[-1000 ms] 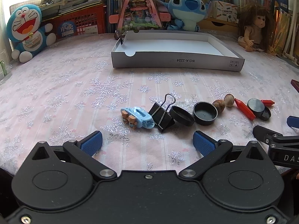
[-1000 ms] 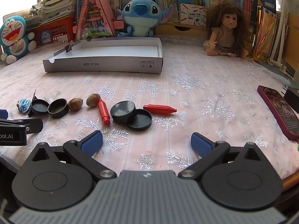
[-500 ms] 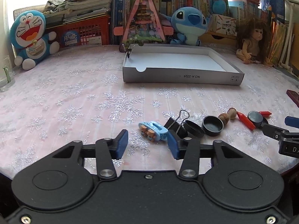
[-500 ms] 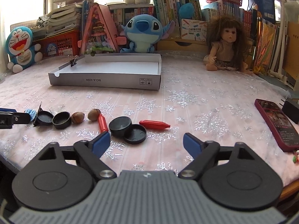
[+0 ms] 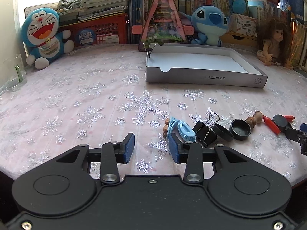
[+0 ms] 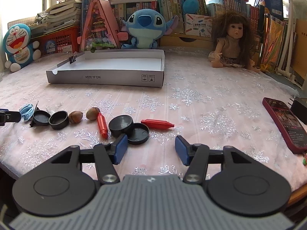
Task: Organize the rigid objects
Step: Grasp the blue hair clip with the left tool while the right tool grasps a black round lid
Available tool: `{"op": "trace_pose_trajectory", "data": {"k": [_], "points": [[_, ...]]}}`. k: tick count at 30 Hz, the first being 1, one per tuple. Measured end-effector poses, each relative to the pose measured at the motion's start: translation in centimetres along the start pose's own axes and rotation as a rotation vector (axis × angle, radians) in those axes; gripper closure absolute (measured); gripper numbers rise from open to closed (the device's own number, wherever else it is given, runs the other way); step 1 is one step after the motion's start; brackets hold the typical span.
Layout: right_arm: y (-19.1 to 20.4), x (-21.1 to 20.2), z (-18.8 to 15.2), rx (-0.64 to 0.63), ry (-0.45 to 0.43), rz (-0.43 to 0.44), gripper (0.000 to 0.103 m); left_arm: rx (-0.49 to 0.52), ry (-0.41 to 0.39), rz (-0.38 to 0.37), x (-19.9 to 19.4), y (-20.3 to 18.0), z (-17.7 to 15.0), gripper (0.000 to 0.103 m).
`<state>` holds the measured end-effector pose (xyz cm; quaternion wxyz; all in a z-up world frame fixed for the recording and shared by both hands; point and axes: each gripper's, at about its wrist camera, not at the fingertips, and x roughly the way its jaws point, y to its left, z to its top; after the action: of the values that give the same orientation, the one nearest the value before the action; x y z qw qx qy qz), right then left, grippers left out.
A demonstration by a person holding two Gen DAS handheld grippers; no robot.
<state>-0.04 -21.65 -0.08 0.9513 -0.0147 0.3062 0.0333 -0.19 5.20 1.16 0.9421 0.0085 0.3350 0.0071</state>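
Note:
A row of small objects lies on the pink snowflake cloth: a blue hair clip, a black binder clip, two black caps, two nuts, two red crayons and two more black lids. A white shallow box stands behind them, also in the right wrist view. My left gripper is open and empty, just left of the hair clip. My right gripper is open and empty, just in front of the lids.
Plush toys, a doll, books and a red crate line the back. A red phone and a black adapter lie at the right edge. A glass stands at far left. A small binder clip sits on the box's rim.
Both grippers have risen and pulled back from the row, and both jaws have narrowed from wide open. The left gripper has shifted left of the hair clip. No object moved.

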Motion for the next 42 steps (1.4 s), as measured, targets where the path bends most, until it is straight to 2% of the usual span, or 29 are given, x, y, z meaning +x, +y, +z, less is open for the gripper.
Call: {"op": "trace_pose_trajectory", "data": {"k": [8, 13, 15, 17, 19, 20, 21, 23, 24, 29, 42], "points": [[0.4, 0.3, 0.1, -0.012, 0.002, 0.010, 0.041, 0.008, -0.004, -0.017, 1.3, -1.0, 0.7, 0.066], [0.5, 0.4, 0.2, -0.018, 0.000, 0.012, 0.041, -0.020, -0.002, -0.026, 2.3, -1.1, 1.2, 0.066], [0.5, 0.5, 0.3, -0.019, -0.003, 0.008, 0.042, -0.034, -0.004, -0.028, 2.7, -1.1, 1.4, 0.069], [0.6, 0.7, 0.3, -0.019, -0.008, 0.007, 0.041, -0.036, -0.009, -0.030, 3.0, -1.3, 1.5, 0.078], [0.6, 1.0, 0.3, -0.019, -0.015, 0.007, 0.040, -0.036, -0.014, -0.026, 3.2, -1.5, 1.4, 0.080], [0.7, 1.1, 0.3, -0.017, -0.019, 0.005, 0.040, -0.033, -0.017, -0.028, 3.3, -1.7, 1.4, 0.085], [0.7, 1.2, 0.3, -0.016, -0.019, 0.004, 0.042, -0.032, -0.018, -0.036, 3.3, -1.8, 1.4, 0.089], [0.9, 1.2, 0.4, -0.030, -0.021, 0.016, 0.054, -0.048, -0.019, -0.044, 3.3, -1.9, 1.5, 0.091], [1.0, 1.1, 0.4, -0.040, -0.021, 0.018, 0.067, -0.052, -0.021, -0.053, 3.2, -1.9, 1.5, 0.091], [0.7, 0.4, 0.9, -0.015, -0.025, 0.046, 0.067, -0.047, -0.052, -0.072, 2.2, -2.1, 1.8, 0.091], [-0.4, -0.4, 2.2, 0.009, -0.073, 0.021, 0.067, -0.051, -0.078, -0.070, 1.2, -2.3, 3.0, 0.091]]}}
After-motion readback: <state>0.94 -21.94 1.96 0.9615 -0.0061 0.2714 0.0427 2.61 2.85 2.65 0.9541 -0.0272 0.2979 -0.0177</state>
